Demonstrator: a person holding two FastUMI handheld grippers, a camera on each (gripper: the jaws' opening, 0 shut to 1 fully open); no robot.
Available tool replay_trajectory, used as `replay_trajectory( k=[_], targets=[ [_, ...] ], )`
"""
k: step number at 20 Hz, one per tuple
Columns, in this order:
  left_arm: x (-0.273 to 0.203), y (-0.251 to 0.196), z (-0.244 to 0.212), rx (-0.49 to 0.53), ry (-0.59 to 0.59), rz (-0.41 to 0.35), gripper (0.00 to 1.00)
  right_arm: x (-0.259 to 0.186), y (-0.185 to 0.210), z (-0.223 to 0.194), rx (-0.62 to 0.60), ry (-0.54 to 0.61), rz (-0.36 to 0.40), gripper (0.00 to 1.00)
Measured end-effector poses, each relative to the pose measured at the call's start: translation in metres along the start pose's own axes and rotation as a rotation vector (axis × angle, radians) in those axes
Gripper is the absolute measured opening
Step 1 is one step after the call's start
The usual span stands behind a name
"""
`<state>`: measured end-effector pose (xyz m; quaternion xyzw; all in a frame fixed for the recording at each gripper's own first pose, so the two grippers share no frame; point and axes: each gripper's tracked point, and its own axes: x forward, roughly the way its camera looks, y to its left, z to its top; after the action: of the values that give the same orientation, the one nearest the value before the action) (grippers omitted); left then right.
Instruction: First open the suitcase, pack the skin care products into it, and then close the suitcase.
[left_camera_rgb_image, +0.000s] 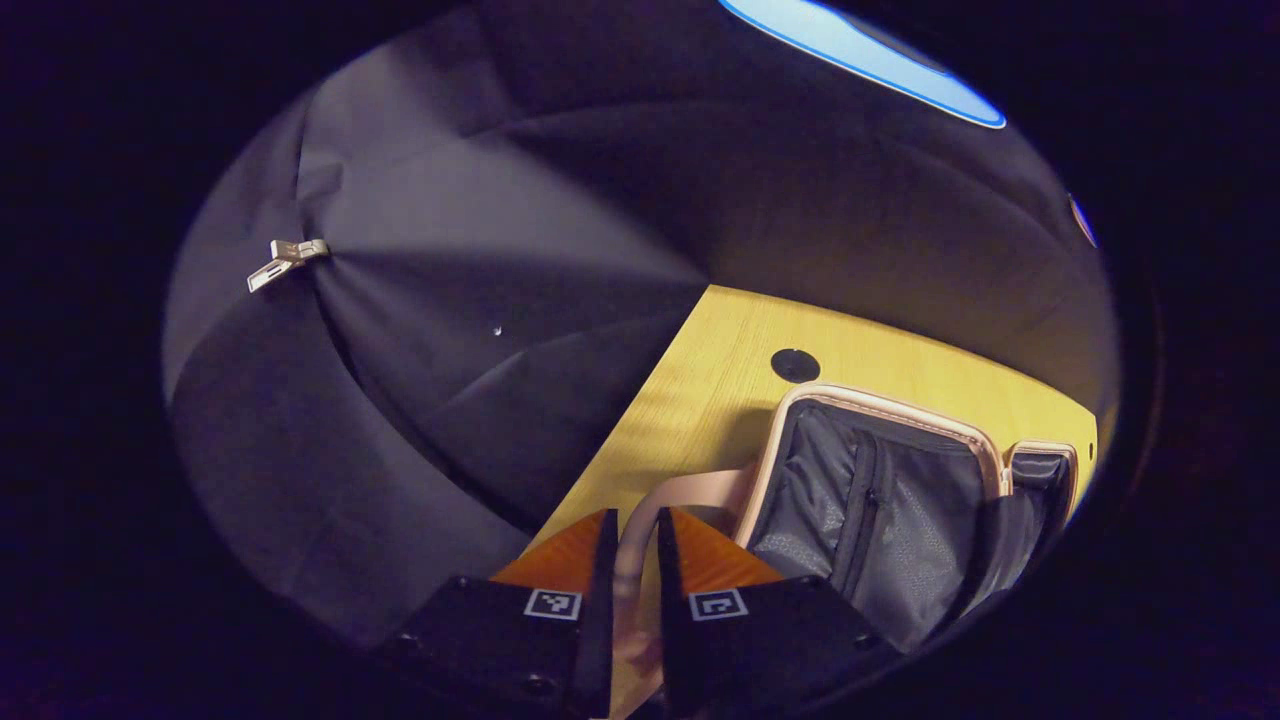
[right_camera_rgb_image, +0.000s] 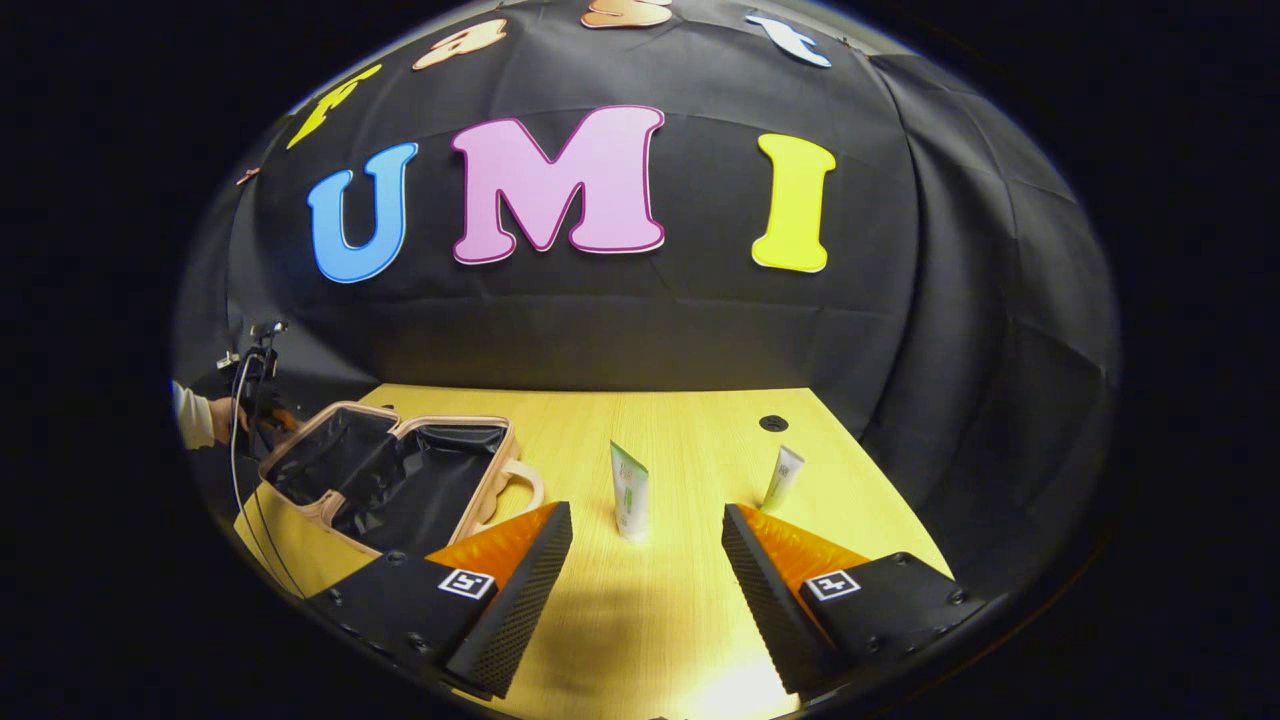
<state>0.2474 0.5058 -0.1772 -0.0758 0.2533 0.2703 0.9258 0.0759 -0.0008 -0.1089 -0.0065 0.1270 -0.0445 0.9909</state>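
Note:
The pink suitcase (right_camera_rgb_image: 400, 470) lies open on the yellow table (right_camera_rgb_image: 680, 600), showing its dark lining (left_camera_rgb_image: 870, 500). My left gripper (left_camera_rgb_image: 632, 515) is shut on a pink edge of the suitcase (left_camera_rgb_image: 640, 545), which runs between its fingers. Seen from the right gripper view, that left gripper (right_camera_rgb_image: 262, 400) sits at the case's far left side, held by a hand (right_camera_rgb_image: 205, 420). My right gripper (right_camera_rgb_image: 647, 510) hovers open over the table. A white-and-green tube (right_camera_rgb_image: 630, 490) stands upright just ahead of its fingertips. A smaller white tube (right_camera_rgb_image: 783, 477) stands to the right, farther back.
A round cable hole (right_camera_rgb_image: 772, 423) is in the table near its far right edge, also seen behind the suitcase (left_camera_rgb_image: 795, 365). Black cloth walls close the booth on all sides. A metal clip (left_camera_rgb_image: 287, 260) pins the cloth. A cable (right_camera_rgb_image: 245, 470) hangs from the left gripper.

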Motion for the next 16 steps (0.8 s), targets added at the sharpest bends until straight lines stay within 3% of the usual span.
replay_trajectory(
  k=[2,5,8,11,16],
  targets=[
    [-0.017,-0.005,0.027,0.034,-0.123,-0.019,0.34,0.000,-0.007,-0.001,0.002,0.001,-0.010,0.95],
    [-0.095,-0.038,0.077,0.088,-0.292,-0.079,0.96,0.000,-0.023,0.004,0.017,-0.012,-0.025,0.95],
    [-0.193,-0.081,0.105,0.123,-0.438,-0.143,0.95,0.001,-0.046,0.011,0.026,-0.021,-0.047,0.95],
    [-0.295,-0.129,0.120,0.118,-0.521,-0.303,0.95,0.002,-0.068,0.017,0.027,-0.028,-0.058,0.95],
    [-0.382,-0.235,0.093,0.185,-0.555,-0.511,0.97,0.010,-0.100,0.022,0.051,-0.034,-0.048,0.95]
  ],
)
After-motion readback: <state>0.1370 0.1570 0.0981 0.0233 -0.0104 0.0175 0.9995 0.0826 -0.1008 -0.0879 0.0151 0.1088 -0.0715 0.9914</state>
